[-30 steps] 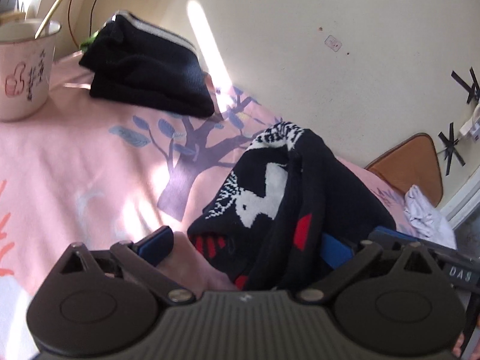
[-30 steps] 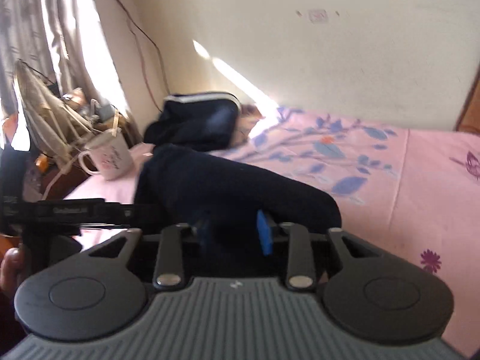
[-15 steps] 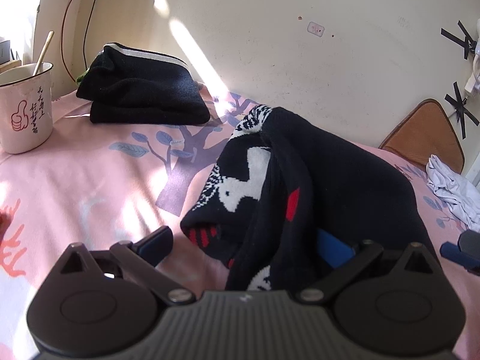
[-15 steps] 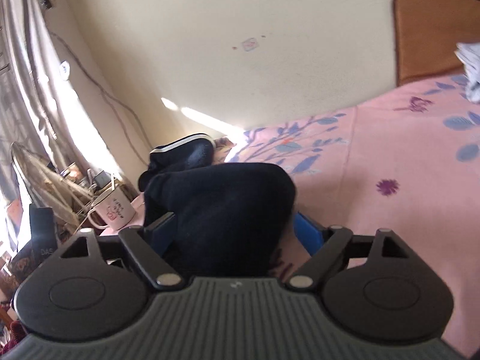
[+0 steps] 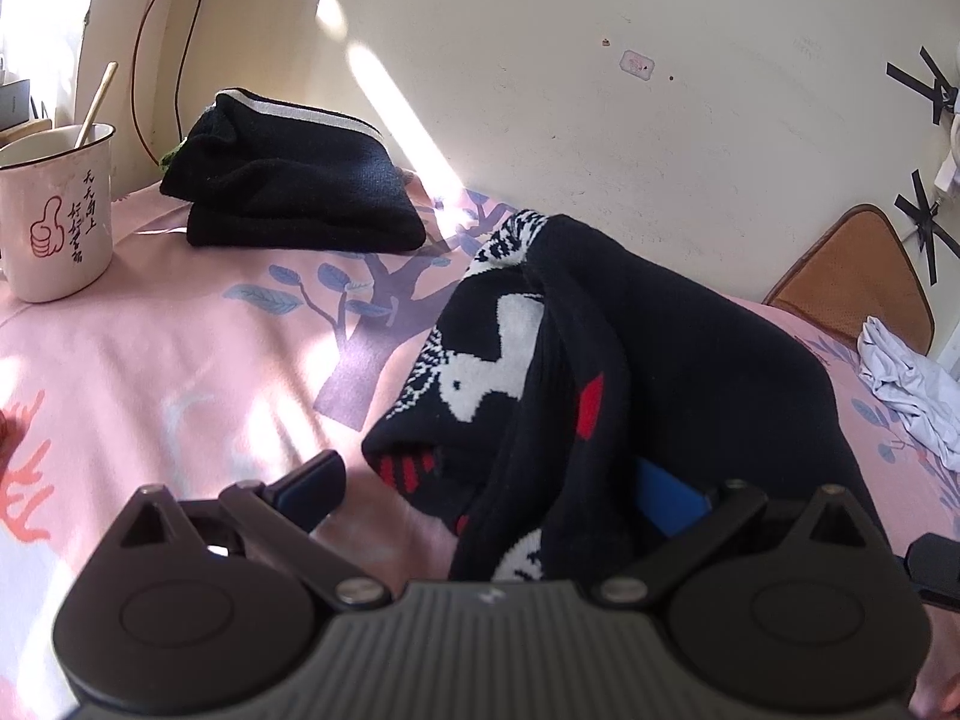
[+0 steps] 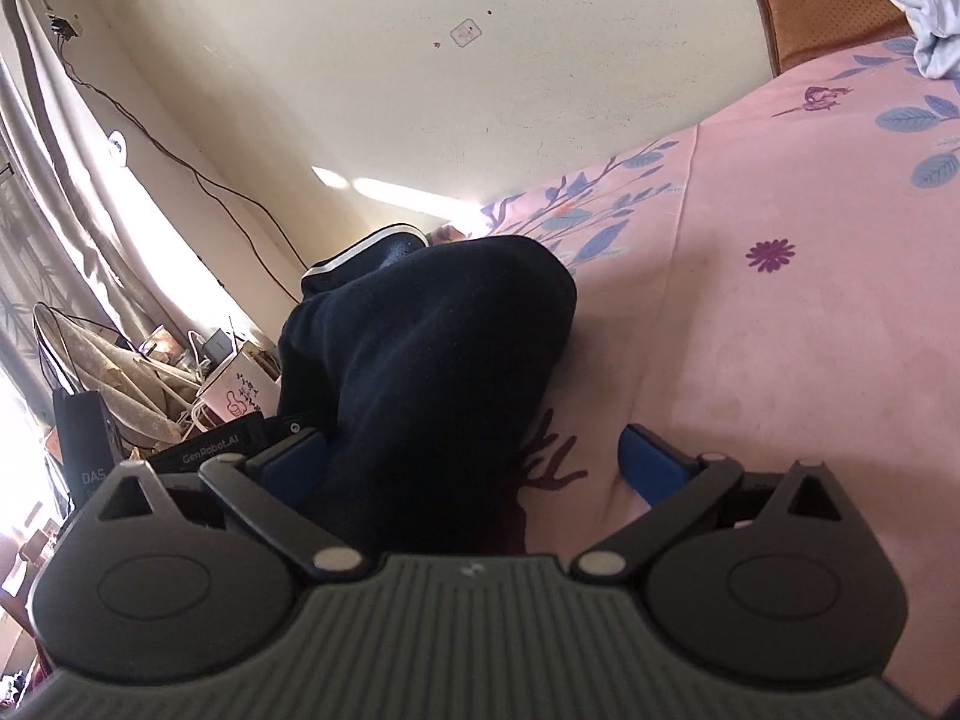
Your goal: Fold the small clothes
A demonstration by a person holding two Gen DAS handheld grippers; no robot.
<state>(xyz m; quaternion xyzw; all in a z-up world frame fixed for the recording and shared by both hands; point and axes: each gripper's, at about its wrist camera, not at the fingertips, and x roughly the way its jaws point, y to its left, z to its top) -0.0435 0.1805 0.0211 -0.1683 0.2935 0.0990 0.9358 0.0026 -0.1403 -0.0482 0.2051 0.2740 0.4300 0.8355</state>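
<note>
Lying bunched on the pink bed sheet (image 5: 150,360), the black patterned sweater (image 5: 600,360) sits between both claws. The right claw (image 6: 474,462) has just been opening and now stands wide; the sweater's dark bulk (image 6: 432,360) lies between its jaws against the left finger, clear of the right one. The left claw (image 5: 486,486) is spread wide too, cloth draped over its right finger. Beyond it, a folded black garment (image 5: 288,198) rests beside a mug (image 5: 57,210).
</note>
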